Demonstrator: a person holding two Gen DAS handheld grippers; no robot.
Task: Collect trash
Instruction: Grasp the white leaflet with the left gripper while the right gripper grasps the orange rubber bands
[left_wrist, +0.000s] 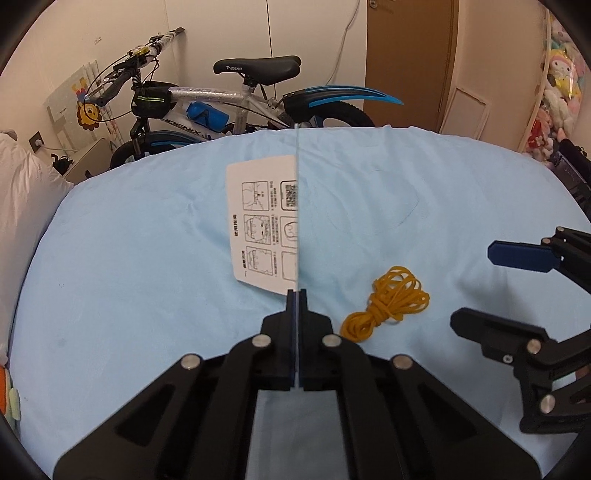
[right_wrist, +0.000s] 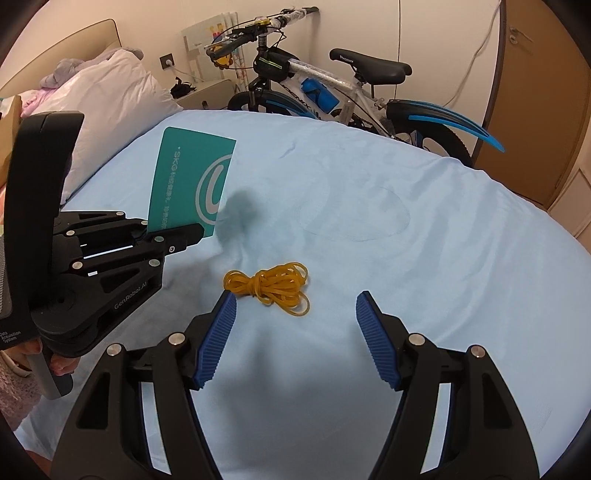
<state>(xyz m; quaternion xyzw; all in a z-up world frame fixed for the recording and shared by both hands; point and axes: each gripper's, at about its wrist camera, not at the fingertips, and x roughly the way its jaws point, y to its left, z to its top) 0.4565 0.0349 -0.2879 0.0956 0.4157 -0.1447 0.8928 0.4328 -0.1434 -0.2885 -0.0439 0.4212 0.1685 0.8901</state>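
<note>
A stiff card, teal (right_wrist: 192, 181) on one face and white with printed instructions (left_wrist: 262, 221) on the other, stands on edge above the light blue bed sheet (left_wrist: 129, 277). My left gripper (left_wrist: 296, 295) is shut on the card's lower edge, and it also shows at the left of the right wrist view (right_wrist: 192, 230). A tangled bundle of yellow rubber bands (right_wrist: 273, 286) lies on the sheet, to the right of the left gripper (left_wrist: 388, 306). My right gripper (right_wrist: 297, 297) stands open just short of the bundle, its blue pads (right_wrist: 218, 332) apart with nothing between them.
A white and blue bicycle (left_wrist: 240, 103) stands against the wall beyond the bed. A white pillow (right_wrist: 110, 96) lies at the bed's left end beside a small bedside table (right_wrist: 207, 90). A brown door (left_wrist: 410, 62) and plush toys (left_wrist: 561, 88) are at the right.
</note>
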